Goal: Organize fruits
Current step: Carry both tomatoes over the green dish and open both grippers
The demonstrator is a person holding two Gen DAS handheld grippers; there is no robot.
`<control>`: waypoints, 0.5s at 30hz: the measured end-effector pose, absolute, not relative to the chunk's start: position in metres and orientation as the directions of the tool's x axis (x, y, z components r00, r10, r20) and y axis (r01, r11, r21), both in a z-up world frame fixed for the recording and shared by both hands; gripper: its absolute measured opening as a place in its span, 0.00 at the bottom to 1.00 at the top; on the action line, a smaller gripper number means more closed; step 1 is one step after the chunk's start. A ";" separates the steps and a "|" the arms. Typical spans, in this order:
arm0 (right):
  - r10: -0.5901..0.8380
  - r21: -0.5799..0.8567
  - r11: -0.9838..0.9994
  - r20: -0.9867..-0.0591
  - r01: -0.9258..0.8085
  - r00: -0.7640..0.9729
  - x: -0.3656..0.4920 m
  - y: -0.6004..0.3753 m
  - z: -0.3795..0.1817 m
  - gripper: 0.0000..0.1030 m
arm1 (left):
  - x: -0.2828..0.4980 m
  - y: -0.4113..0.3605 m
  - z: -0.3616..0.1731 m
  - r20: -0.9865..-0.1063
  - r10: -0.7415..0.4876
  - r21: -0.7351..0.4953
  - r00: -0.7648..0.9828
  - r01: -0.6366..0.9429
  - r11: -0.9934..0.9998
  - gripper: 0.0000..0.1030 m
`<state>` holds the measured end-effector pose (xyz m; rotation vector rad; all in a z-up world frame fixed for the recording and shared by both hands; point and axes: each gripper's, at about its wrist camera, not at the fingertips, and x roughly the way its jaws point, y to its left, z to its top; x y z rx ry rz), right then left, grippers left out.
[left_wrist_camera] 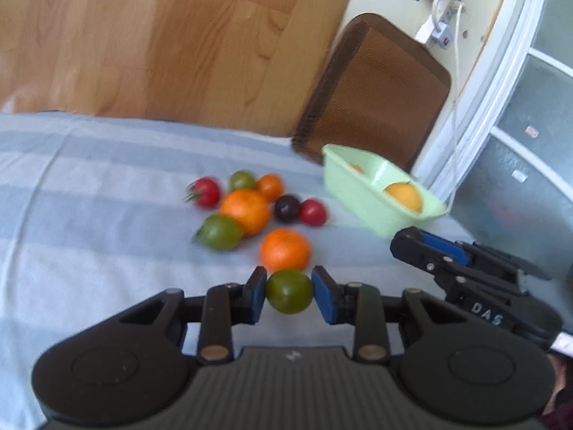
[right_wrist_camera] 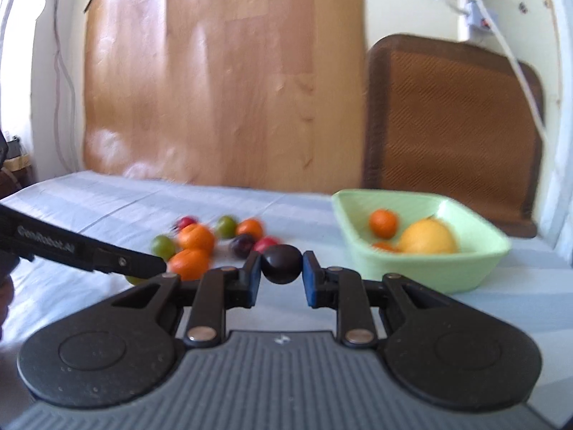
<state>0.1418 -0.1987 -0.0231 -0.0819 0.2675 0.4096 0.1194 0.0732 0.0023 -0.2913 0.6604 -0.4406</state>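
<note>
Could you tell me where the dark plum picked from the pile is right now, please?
In the right wrist view, the dark plum is clamped between the right tool's blue pads, left of the green bowl.

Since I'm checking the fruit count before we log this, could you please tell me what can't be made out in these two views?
- Bowl contents, left wrist view: the near wall hides all but the yellow fruit and an orange speck.
- Pile on the cloth, right wrist view: the left tongs cover the nearest fruit; motion blur smears the rest.
- Right tongs, left wrist view: the tips show edge-on, so the dark plum they hold is unseen there.
</note>
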 end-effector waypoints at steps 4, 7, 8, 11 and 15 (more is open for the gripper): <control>0.311 -0.009 0.946 -0.254 -0.324 0.916 0.165 -0.226 -0.017 0.27 | 0.159 0.035 0.034 -0.491 -0.554 -0.416 0.673 0.378 0.827 0.28; 0.281 -0.016 0.955 -0.258 -0.295 0.924 0.179 -0.235 -0.020 0.27 | 0.196 -0.002 0.048 -0.483 -0.592 -0.423 0.645 0.421 0.803 0.28; 0.270 -0.015 0.959 -0.255 -0.283 0.928 0.183 -0.237 -0.021 0.27 | 0.208 -0.014 0.050 -0.487 -0.601 -0.425 0.634 0.430 0.797 0.28; 0.273 0.027 0.961 -0.264 -0.276 0.925 0.190 -0.243 -0.028 0.28 | 0.242 -0.046 0.047 -0.512 -0.631 -0.457 0.583 0.438 0.774 0.28; 0.265 0.043 0.964 -0.249 -0.263 0.932 0.189 -0.250 -0.030 0.43 | 0.267 -0.071 0.035 -0.566 -0.600 -0.431 0.565 0.418 0.800 0.36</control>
